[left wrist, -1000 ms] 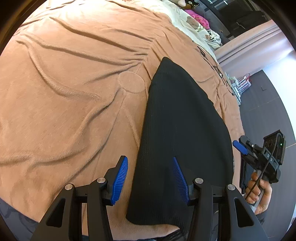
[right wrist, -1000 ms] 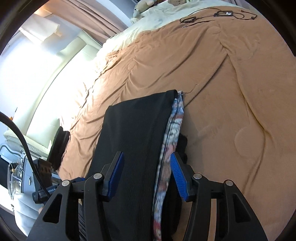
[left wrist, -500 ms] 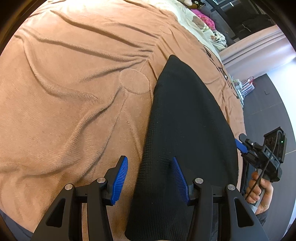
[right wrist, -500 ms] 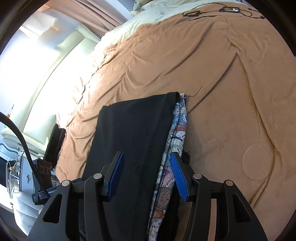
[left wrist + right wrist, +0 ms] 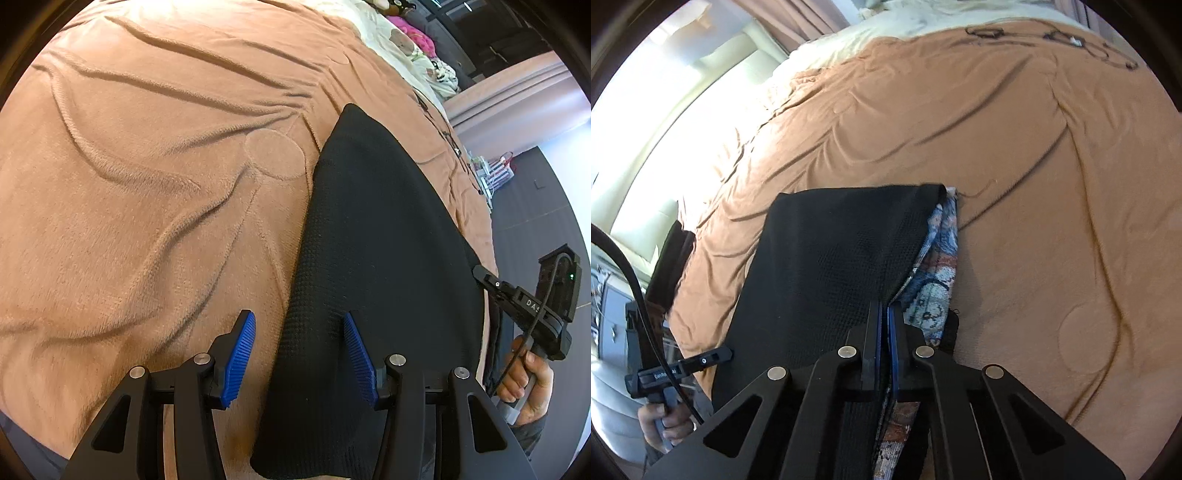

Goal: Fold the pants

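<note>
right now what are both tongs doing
left tongs: open, straddling the black pants edge, not gripping
right tongs: shut on the black pants' edge

Left tool (image 5: 297, 360) open — straddling black pants' (image 5: 373, 280) edge.

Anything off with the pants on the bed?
Slightly. The black knit pants lie flat on the brown bedspread, but a patterned blue-and-rust fabric layer peeks out along their right edge, so the edges aren't aligned. The right hand-held gripper is shut on that edge.

place: bedroom | evidence: bed blanket (image 5: 147, 184), curtains (image 5: 798, 18)
</note>
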Demonstrator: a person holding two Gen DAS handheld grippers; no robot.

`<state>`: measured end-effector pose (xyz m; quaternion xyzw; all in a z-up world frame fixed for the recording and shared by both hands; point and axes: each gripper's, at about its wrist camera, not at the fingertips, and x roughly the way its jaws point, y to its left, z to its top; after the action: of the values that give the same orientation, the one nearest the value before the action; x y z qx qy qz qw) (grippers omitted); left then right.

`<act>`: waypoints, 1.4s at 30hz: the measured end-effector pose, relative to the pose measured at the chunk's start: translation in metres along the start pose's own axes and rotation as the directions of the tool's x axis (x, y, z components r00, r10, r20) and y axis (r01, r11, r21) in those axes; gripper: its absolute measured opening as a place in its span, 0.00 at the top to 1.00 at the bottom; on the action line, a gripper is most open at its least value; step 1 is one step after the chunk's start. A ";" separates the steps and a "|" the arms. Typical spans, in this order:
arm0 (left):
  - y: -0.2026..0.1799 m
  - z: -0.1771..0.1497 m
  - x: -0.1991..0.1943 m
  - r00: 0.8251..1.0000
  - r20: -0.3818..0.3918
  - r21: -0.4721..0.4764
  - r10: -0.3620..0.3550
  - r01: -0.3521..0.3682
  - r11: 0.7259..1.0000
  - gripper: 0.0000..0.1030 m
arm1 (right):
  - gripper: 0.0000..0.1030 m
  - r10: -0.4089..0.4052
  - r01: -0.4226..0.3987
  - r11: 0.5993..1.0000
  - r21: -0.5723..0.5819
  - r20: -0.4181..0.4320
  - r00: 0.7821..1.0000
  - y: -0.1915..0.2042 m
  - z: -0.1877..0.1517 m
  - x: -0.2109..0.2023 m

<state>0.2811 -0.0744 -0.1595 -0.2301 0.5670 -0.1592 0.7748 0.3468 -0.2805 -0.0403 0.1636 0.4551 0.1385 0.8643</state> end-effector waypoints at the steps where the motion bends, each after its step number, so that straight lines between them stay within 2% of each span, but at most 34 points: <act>1: -0.001 0.000 -0.001 1.000 0.001 0.001 0.002 -0.002 1.000 0.49 | 1.00 -0.004 0.004 1.000 -0.008 0.005 1.000 0.002 -0.001 -0.003; 11: -0.001 -0.002 0.000 1.000 -0.005 0.005 0.018 -0.018 1.000 0.49 | 1.00 -0.032 0.033 0.999 -0.015 0.064 0.997 0.001 -0.008 -0.033; 21: -0.004 -0.002 0.004 1.000 -0.030 0.027 0.010 -0.009 1.000 0.49 | 1.00 -0.082 0.079 0.993 0.087 0.021 0.996 -0.022 -0.026 -0.012; 25: -0.003 -0.004 0.002 0.999 -0.038 0.033 -0.012 0.014 0.999 0.49 | 1.00 -0.059 0.052 0.994 0.096 0.069 0.996 -0.021 -0.021 -0.019; 29: -0.001 -0.008 0.001 0.998 -0.053 0.030 -0.039 0.040 0.999 0.49 | 0.97 -0.032 0.023 0.993 0.112 0.071 0.997 -0.026 -0.028 -0.024; 32: 0.002 -0.011 0.001 0.996 -0.061 0.023 -0.067 0.069 0.997 0.49 | 0.86 -0.002 -0.005 0.993 0.119 0.060 0.998 -0.027 -0.039 -0.027; 34: 0.004 -0.013 0.001 0.994 -0.070 0.014 -0.085 0.086 0.996 0.49 | 0.60 0.019 -0.027 0.993 0.116 0.066 0.998 -0.027 -0.044 -0.029; 36: 0.006 -0.016 0.001 0.992 -0.077 0.009 -0.098 0.099 0.995 0.49 | 0.49 0.027 -0.036 0.994 0.106 0.081 0.996 -0.027 -0.054 -0.035; 42: 0.009 -0.023 -0.003 0.988 -0.089 0.003 -0.122 0.123 0.992 0.49 | 0.48 0.073 -0.080 0.989 0.122 0.058 0.996 -0.033 -0.084 -0.039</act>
<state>0.2580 -0.0696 -0.1672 -0.2539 0.5850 -0.2190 0.7385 0.2587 -0.3125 -0.0695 0.2382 0.4328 0.1384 0.8583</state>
